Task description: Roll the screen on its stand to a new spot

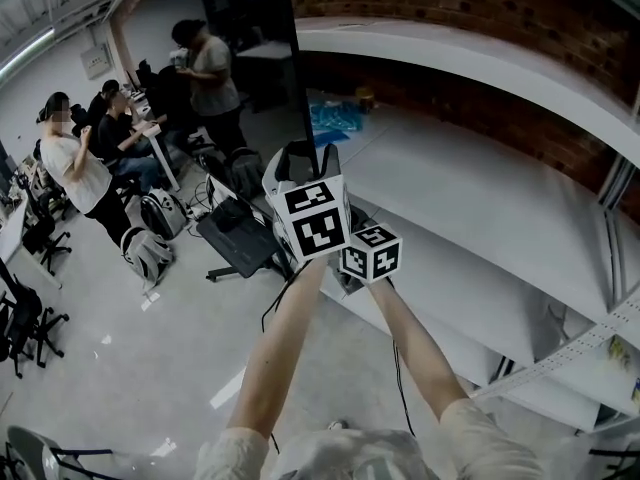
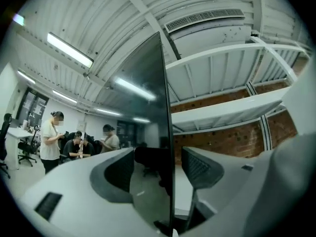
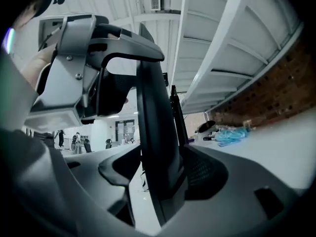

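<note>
Screen (image 2: pixel 140 112): upright, its long edge vertical, edge-on to both grippers.
Left gripper (image 2: pixel 158 168): nearer; jaws spread astride that edge, pads clear of it.
Right gripper (image 3: pixel 159 168): just behind the left; jaws spread, gripping nothing.
Next: probably clamp the edge.

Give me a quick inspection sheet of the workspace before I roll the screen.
Surface: pale floor.
Job's things: screen upright, edge-on; its stand base on the floor.
Clutter: backpacks near the base; blue bag on the shelves.
Grippers: left gripper open, screen's edge between its jaws; right gripper open around a dark upright bar, probably the screen's frame.
Cables: black cable beside the base.
Surroundings: people at left; shelves and brick wall at right.
</note>
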`<state>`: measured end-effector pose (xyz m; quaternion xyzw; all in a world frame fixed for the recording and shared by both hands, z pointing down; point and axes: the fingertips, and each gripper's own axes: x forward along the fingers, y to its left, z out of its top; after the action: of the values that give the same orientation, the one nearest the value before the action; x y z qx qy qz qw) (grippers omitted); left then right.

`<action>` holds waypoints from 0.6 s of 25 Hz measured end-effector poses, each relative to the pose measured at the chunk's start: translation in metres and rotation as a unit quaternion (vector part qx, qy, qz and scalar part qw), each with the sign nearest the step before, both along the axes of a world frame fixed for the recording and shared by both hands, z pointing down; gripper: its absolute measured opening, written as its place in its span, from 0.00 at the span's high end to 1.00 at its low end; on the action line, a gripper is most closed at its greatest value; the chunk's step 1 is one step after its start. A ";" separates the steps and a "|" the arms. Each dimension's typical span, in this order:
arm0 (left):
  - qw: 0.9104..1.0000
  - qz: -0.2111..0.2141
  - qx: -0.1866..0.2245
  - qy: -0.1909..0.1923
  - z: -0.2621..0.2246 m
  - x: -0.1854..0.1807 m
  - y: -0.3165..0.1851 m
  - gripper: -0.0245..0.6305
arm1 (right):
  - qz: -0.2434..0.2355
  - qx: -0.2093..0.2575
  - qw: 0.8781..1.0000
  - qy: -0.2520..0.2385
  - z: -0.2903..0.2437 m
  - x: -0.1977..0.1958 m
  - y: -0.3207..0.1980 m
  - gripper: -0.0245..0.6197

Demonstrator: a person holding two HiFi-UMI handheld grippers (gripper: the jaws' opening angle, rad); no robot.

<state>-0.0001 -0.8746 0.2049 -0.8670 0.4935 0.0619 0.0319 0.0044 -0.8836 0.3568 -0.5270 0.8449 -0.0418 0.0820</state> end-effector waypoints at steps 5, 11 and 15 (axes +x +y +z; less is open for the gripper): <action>0.999 -0.021 0.005 -0.038 0.007 -0.001 -0.012 0.51 | -0.008 -0.003 1.000 0.022 0.014 -0.006 -0.006 0.56; 0.998 -0.042 0.026 -0.048 0.009 0.000 -0.031 0.50 | 0.006 -0.020 0.998 0.054 0.028 0.000 -0.024 0.58; 0.998 -0.043 0.024 -0.045 0.010 -0.006 -0.035 0.50 | 0.017 -0.012 0.997 0.068 0.029 -0.001 -0.028 0.66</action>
<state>-0.0058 -0.9096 0.2148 -0.8456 0.5271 0.0338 0.0775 0.0030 -0.9113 0.3856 -0.5442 0.8386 -0.0143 0.0184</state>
